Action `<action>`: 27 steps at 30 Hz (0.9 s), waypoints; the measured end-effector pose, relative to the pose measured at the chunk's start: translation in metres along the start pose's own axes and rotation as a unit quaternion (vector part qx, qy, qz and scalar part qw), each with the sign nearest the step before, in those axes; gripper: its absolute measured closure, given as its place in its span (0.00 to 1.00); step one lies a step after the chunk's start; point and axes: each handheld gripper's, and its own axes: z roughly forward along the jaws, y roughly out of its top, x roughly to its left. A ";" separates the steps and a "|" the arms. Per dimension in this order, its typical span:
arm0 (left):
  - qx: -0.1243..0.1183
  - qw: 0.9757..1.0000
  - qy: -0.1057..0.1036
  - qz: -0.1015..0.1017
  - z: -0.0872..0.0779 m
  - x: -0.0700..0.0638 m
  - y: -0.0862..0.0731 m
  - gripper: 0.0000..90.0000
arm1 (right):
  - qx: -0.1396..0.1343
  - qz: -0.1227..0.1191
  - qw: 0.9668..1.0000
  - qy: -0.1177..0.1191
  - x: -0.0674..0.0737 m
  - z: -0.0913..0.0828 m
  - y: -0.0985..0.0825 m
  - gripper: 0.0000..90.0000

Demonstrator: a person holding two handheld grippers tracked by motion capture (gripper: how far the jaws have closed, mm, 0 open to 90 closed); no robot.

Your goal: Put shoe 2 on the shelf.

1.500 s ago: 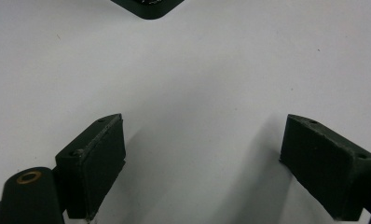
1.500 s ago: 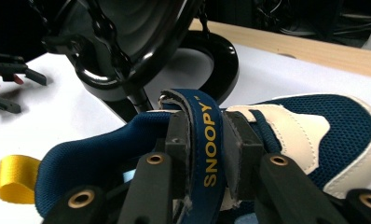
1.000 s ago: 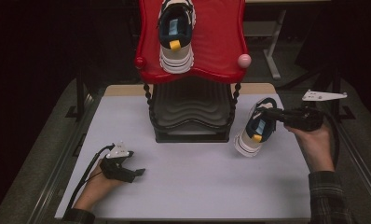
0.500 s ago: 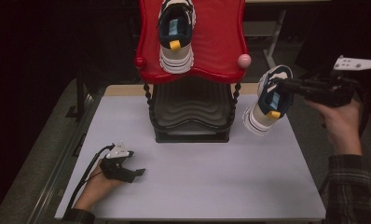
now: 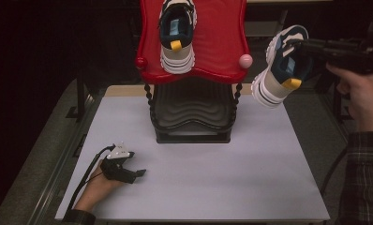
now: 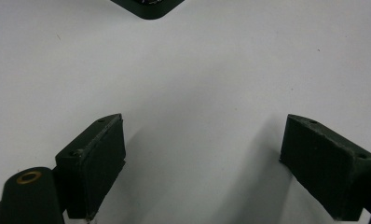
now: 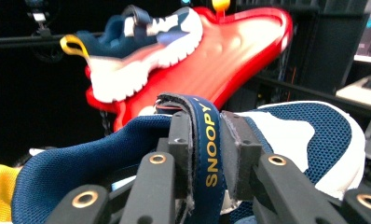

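Observation:
My right gripper [image 5: 301, 45] is shut on the navy strap [image 7: 206, 149] of a navy and white shoe [image 5: 280, 70], which hangs in the air to the right of the rack's red upper tray [image 5: 222, 56]. In the right gripper view the strap reads SNOOPY and sits pinched between both pads. A matching shoe [image 5: 177, 35] lies on that red tray, also seen from the side [image 7: 141, 49] in the right gripper view. My left gripper [image 5: 140, 173] rests on the white table near its front left, jaws open over the bare surface [image 6: 202, 149].
The black lower shelf [image 5: 194, 112] of the rack stands at the table's back middle under the red tray. A pink knob [image 5: 245, 60] sits on the tray's right corner, close to the hanging shoe. White table top [image 5: 222, 178] stretches in front of the rack.
My right gripper has lifted the shoe from the table beside the rack up to the level of the red tray. The left gripper has stayed where it was.

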 end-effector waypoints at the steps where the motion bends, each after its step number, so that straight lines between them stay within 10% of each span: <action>1: -0.001 1.000 0.000 -0.001 0.000 0.000 0.000 0.14 | -0.002 -0.002 1.000 0.000 0.001 0.000 0.004 0.83; 13: -0.001 1.000 -0.001 -0.001 0.000 0.000 0.000 0.14 | -0.040 -0.036 0.998 0.024 0.008 0.015 0.063 0.83; 27: 0.001 1.000 -0.001 0.000 0.000 0.000 0.000 0.14 | -0.016 -0.064 0.995 0.073 0.002 0.098 0.094 0.83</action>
